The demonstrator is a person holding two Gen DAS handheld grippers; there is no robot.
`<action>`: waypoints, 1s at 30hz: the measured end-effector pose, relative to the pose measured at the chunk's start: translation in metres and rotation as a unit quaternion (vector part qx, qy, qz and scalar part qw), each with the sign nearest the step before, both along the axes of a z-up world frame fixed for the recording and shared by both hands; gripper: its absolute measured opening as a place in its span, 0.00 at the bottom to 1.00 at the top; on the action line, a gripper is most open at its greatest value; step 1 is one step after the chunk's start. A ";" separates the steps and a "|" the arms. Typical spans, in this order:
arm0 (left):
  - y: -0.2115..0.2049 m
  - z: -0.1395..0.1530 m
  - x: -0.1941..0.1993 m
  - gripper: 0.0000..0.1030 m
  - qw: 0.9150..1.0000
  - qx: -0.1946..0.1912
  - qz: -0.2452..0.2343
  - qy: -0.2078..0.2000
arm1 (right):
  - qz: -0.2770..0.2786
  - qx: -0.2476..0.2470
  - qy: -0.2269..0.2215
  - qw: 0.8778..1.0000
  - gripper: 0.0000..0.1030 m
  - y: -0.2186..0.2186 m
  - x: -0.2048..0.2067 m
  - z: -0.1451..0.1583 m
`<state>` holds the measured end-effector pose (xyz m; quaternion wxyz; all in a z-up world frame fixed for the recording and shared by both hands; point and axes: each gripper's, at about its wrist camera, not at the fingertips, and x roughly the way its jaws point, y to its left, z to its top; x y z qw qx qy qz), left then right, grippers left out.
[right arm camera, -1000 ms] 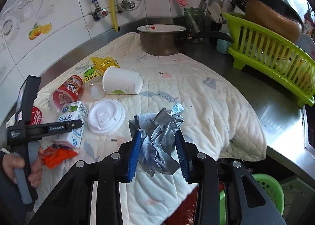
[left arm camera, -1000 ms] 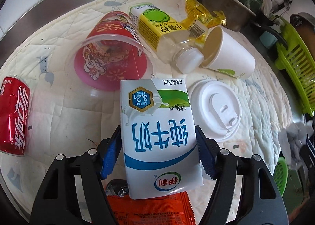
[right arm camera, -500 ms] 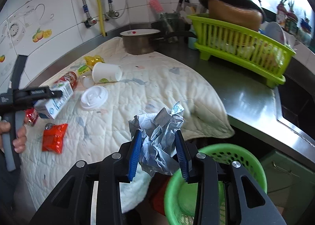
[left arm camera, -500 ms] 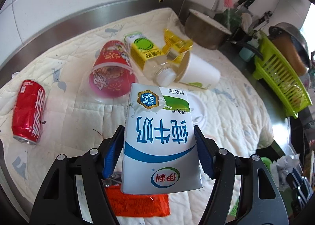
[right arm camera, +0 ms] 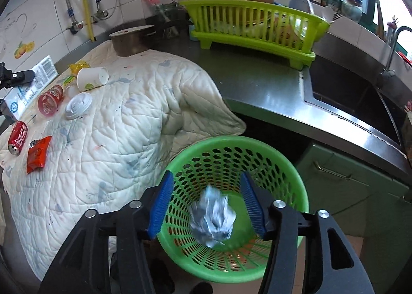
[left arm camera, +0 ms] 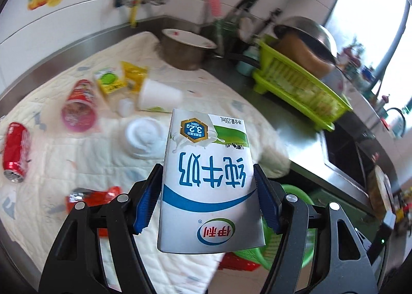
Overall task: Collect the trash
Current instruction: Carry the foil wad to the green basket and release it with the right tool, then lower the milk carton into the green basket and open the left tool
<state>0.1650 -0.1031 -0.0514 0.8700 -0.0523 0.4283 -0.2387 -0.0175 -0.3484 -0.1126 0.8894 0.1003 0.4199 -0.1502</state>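
Observation:
My left gripper point(left arm camera: 207, 198) is shut on a white and blue milk carton point(left arm camera: 208, 180), held in the air above the quilted mat point(left arm camera: 77, 160). The carton also shows at the far left of the right wrist view point(right arm camera: 31, 85). My right gripper point(right arm camera: 207, 206) is open above the green perforated basket point(right arm camera: 291, 180) on the floor. A crumpled grey paper ball point(right arm camera: 212, 219) is blurred, falling between its fingers into the basket. The basket's rim shows low in the left wrist view point(left arm camera: 296, 191).
On the mat lie a red cola can point(right arm camera: 17, 137), an orange snack wrapper point(right arm camera: 38, 153), a red noodle cup point(right arm camera: 50, 99), a white lid point(right arm camera: 78, 106), a paper cup point(right arm camera: 92, 77) and yellow packets point(right arm camera: 78, 66). A steel pot point(right arm camera: 130, 40), green dish rack point(right arm camera: 255, 26) and sink point(right arm camera: 355, 98) stand on the counter.
My right gripper swung off the counter to above the basket, opened and let go of the paper ball. My left gripper lifted the milk carton off the mat and turned right.

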 end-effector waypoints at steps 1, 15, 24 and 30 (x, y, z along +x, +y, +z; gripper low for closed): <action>-0.012 0.000 -0.006 0.65 1.000 0.001 -0.013 -0.001 | -0.004 -0.005 -0.004 1.000 0.55 -0.002 -0.005 0.003; -0.169 -0.055 -0.078 0.66 0.981 0.019 -0.186 0.056 | -0.049 -0.030 -0.052 0.997 0.68 -0.029 -0.077 0.042; -0.209 -0.095 -0.099 0.71 0.971 0.044 -0.214 0.093 | -0.061 -0.030 -0.060 0.996 0.69 -0.038 -0.100 0.047; -0.199 -0.092 -0.102 0.78 0.973 0.036 -0.210 0.092 | -0.053 -0.030 -0.066 0.996 0.70 -0.036 -0.101 0.049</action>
